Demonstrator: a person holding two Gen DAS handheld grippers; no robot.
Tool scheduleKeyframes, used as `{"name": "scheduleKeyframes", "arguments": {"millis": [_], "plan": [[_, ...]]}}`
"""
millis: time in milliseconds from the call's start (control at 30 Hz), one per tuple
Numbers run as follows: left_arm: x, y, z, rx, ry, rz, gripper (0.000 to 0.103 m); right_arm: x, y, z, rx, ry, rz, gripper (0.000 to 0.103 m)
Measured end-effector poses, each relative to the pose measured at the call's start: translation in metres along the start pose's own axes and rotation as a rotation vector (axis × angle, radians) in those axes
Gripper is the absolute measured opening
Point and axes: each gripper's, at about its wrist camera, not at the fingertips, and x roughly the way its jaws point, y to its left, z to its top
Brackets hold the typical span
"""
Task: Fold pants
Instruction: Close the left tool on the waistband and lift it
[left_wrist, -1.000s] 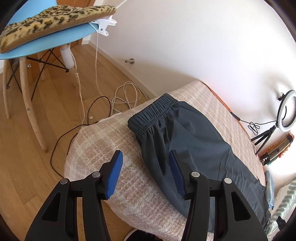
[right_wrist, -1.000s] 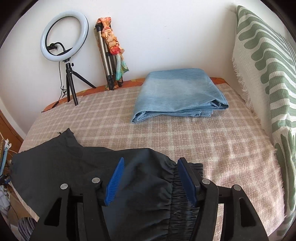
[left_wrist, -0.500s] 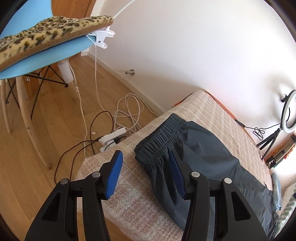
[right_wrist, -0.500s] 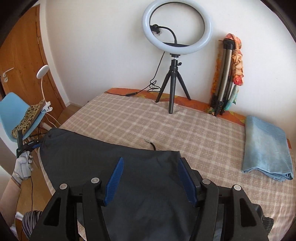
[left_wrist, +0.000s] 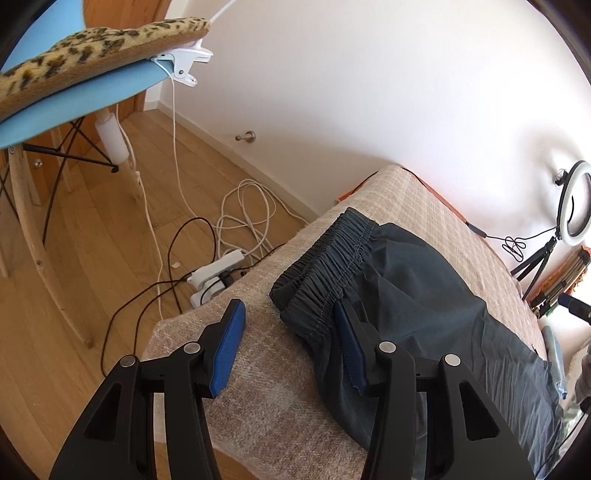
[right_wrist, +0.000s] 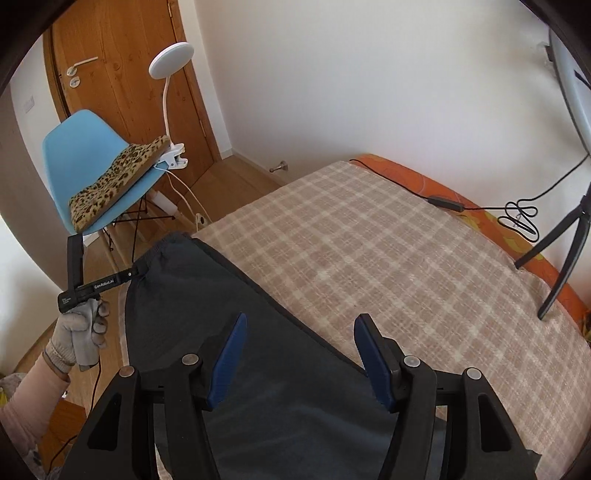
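Two grippers are mine: my left gripper (left_wrist: 288, 339) stands apart at the elastic waistband (left_wrist: 325, 262), pads pressing nothing, and my right gripper (right_wrist: 301, 354) hangs agape over the leg end. Thin dark-grey fabric pants (right_wrist: 221, 314) lie flat on the beige checked blanket (right_wrist: 369, 240), running toward 11 o'clock in the right view. They look light, limp and slippery; I judge the gathered waistband the firmest hold.

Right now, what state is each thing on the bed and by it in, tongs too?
Pants: lying flat along the bed, waistband at the bed's corner.
Left tongs: open, waistband corner between the pads.
Right tongs: open over the pants, gripping nothing.
Door: closed.
Lamp: clipped to the chair.
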Motion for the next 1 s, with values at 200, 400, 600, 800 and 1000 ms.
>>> {"name": "scheduleKeyframes", "arguments": {"millis": [200,400,600,800,1000], "plan": [[0.004,-0.009,-0.001,0.071,-0.011,0.011,0.048,0.094,0.087,0.053,-0.096,0.069,0.181,0.063],[0.004,0.001,0.001,0.040,-0.001,-0.051,0.048,0.180,0.136,0.080,-0.164,0.148,0.178,0.063],[0.007,0.001,0.004,0.048,0.015,-0.058,0.051,0.223,0.141,0.076,-0.144,0.219,0.162,0.019],[0.018,0.010,0.007,-0.035,0.041,-0.115,0.056,0.222,0.131,0.067,-0.146,0.199,0.129,0.003],[0.021,0.008,0.008,-0.054,0.026,-0.114,0.052,0.220,0.131,0.065,-0.153,0.193,0.115,0.002]]}}
